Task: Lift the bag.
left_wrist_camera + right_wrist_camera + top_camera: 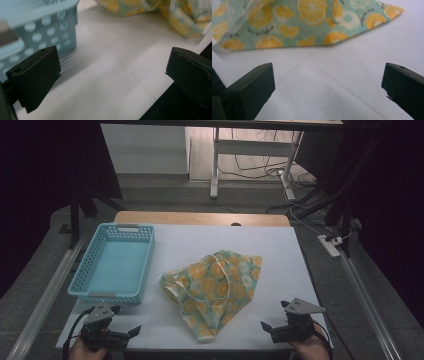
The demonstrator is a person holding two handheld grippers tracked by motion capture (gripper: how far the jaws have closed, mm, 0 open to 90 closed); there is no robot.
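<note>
A crumpled cloth [216,285] printed with orange and lemon slices on pale green lies in the middle of the white table [190,245]. A light blue perforated basket [115,262] stands empty at the left. My left gripper [125,329] rests open near the front left edge, below the basket [37,30], with the cloth [175,15] far off. My right gripper [274,320] sits open at the front right, with nothing between its jaws. It faces the cloth [307,22], a short way from it.
The white table top ends in a wooden strip [200,218] at the far side. Beyond it stand a desk frame [215,165] and floor cables. A power strip [330,245] lies on the floor to the right. Metal rails run along both sides.
</note>
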